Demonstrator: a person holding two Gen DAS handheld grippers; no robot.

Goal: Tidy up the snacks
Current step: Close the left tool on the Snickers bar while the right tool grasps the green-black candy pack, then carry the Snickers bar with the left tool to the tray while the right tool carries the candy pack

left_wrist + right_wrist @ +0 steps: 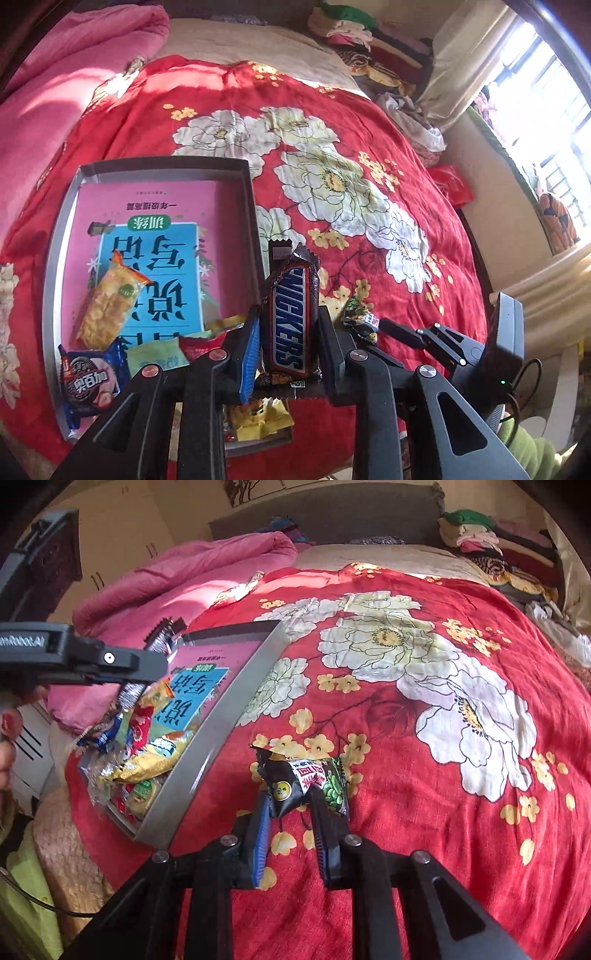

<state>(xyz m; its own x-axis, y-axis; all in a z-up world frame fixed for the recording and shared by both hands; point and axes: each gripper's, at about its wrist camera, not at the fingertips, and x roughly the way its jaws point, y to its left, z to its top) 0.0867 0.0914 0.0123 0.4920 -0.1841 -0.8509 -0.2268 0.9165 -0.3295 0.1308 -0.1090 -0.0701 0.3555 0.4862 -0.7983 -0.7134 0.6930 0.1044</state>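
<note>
Red floral bedding (406, 716) was seen under everything. A Snickers bar (290, 317) was held upright, clamped in the left tongs (288, 343), beside the right wall of a grey cardboard box (59, 236) in which other snacks and a pink booklet (155, 206) lay. A small black-and-green snack packet (306, 779) on the bedding, just beside the box, was pinched at its near end by the right tongs (291, 812).

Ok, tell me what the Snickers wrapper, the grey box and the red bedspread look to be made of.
Snickers wrapper: glossy plastic film, going by its shiny highlights and crimped serrated ends. Grey box: probably matte cardboard, with thin, flat walls and a dull surface. Red bedspread: woven fabric with printed flowers, soft wrinkles and no shine.
</note>
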